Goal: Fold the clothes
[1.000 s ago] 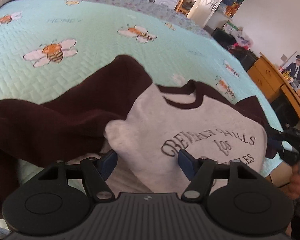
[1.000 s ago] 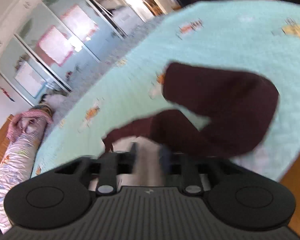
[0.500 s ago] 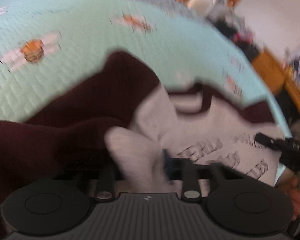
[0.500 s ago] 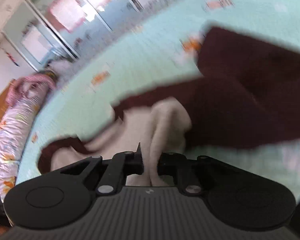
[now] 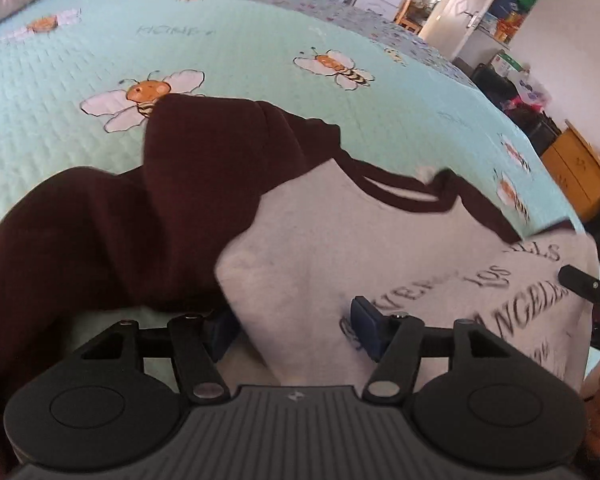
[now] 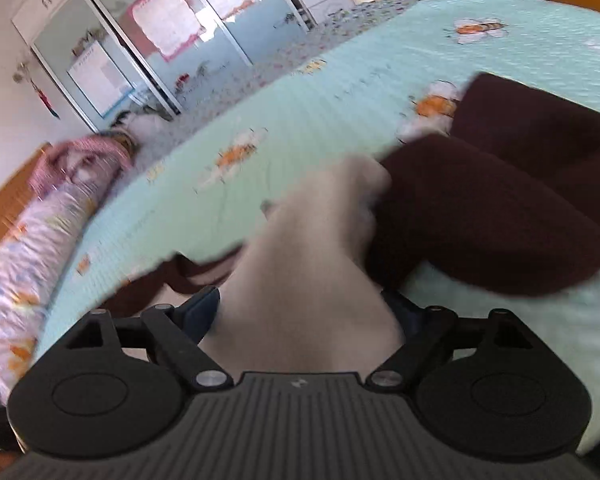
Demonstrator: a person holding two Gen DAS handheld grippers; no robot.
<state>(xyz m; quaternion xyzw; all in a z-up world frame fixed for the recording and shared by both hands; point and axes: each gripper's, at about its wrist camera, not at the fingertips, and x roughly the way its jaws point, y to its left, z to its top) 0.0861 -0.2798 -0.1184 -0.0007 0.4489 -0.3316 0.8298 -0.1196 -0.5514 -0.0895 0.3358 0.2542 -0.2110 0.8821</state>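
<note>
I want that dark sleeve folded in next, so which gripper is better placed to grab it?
Left. The left gripper is open right beside the maroon sleeve; its jaws have just reopened.

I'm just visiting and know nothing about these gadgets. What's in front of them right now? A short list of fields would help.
Place: bed with a mint bee-print quilt
Garment: grey sweatshirt with dark maroon sleeves, lettering facing up
Left hand-held gripper: jaws have just been opening, grey fabric between them, not pinched
Right hand-held gripper: jaws have just been opening, grey fabric between them
Folding: maroon sleeve lies bunched
</note>
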